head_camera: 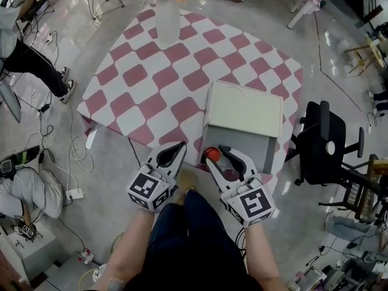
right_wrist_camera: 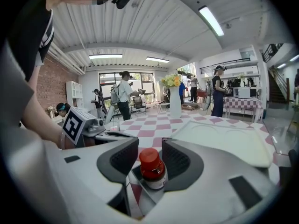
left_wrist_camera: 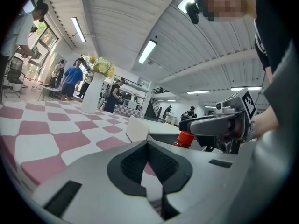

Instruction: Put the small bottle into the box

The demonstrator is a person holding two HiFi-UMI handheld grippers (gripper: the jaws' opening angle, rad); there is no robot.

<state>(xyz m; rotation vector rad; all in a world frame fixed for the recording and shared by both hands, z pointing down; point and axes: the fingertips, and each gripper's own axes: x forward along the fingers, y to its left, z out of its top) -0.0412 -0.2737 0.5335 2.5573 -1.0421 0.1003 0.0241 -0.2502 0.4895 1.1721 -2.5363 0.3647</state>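
The small bottle [head_camera: 211, 154] has a red cap and a pale label. It stands at the near left corner of the box [head_camera: 257, 153], a grey tray whose white lid [head_camera: 242, 105] lies folded back. My right gripper [head_camera: 217, 155] is open, with one jaw on each side of the bottle. In the right gripper view the bottle [right_wrist_camera: 152, 167] is upright between the pads [right_wrist_camera: 180, 160], with a gap at its left. My left gripper [head_camera: 179, 147] hovers just left of the bottle, shut and empty. The left gripper view shows the red cap [left_wrist_camera: 185, 138] behind the right gripper's finger [left_wrist_camera: 219, 124].
The table [head_camera: 151, 83] has a pink and white checked cloth. A white vase of yellow flowers [head_camera: 168, 17] stands at its far edge. A black chair [head_camera: 324, 144] is right of the table. Cables and a power strip [head_camera: 74, 194] lie on the floor at the left. Several people stand farther back.
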